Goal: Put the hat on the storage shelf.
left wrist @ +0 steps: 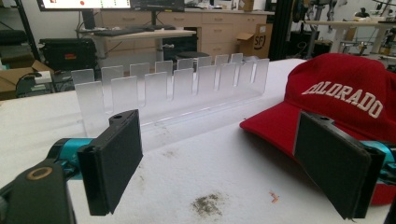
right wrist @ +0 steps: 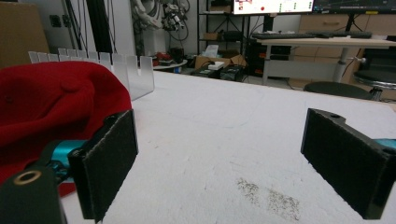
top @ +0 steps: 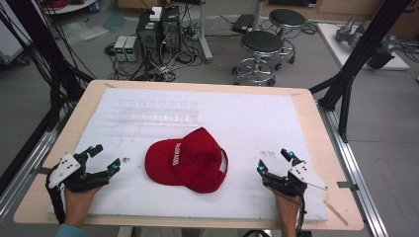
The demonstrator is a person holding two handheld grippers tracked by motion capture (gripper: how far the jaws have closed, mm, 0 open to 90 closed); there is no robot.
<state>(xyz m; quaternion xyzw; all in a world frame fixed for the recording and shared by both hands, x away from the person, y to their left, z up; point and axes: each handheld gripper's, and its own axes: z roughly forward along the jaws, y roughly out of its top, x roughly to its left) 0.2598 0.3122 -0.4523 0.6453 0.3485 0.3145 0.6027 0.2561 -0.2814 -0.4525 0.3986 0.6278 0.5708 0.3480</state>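
Observation:
A red baseball cap (top: 188, 159) with white lettering lies on the white foam mat (top: 257, 123), near the table's middle front; its brim points left. In the left gripper view the cap (left wrist: 345, 93) reads COLORADO and sits ahead to the right. My left gripper (top: 104, 159) rests at the mat's front left, jaws open and empty, a short way left of the cap. My right gripper (top: 275, 160) rests at the front right, jaws open and empty, apart from the cap (right wrist: 51, 102). Nothing lies between the pads (left wrist: 112, 158) or the right gripper's pads (right wrist: 107, 163).
A clear plastic slotted rack (top: 158, 111) lies on the mat behind the cap; it also shows ahead as a rack (left wrist: 173, 88) in the left gripper view. Dirt smudges (right wrist: 271, 196) mark the mat. Beyond the table are stools (top: 259, 49), computers and cables.

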